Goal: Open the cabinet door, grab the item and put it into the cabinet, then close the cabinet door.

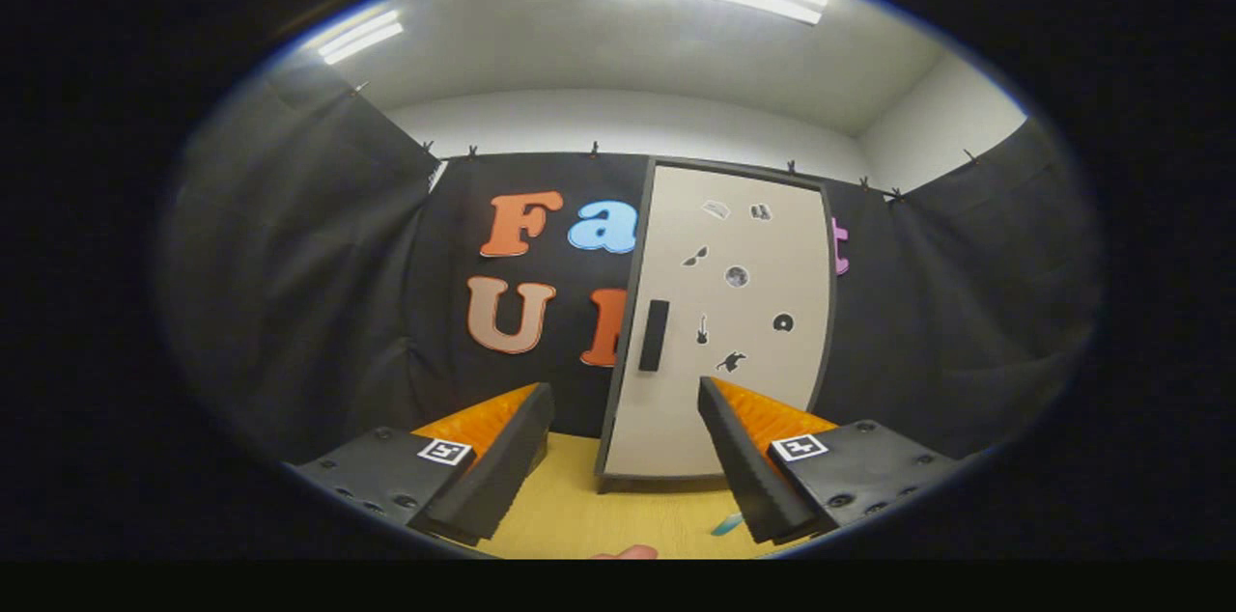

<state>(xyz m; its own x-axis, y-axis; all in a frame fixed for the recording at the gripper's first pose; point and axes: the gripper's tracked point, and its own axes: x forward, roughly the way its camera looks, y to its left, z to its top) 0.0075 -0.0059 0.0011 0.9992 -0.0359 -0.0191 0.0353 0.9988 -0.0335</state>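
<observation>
Fingers [626, 458] are hanging released and empty, facing the door [734, 322], closed; I'm judging everything left

The cabinet door [744, 371] looks like smooth matt board with a dark matt plastic handle [654, 335] and small flat stickers [736, 276] on it. Below the cabinet, the surface [579, 515] looks like fine-textured yellowish wood. Behind it hangs matt wrinkly cloth [319, 303].

Hand-held gripper [626, 433] — wedge-shaped ribbed fingers spread apart, square tag markers, screwed mounts
</observation>
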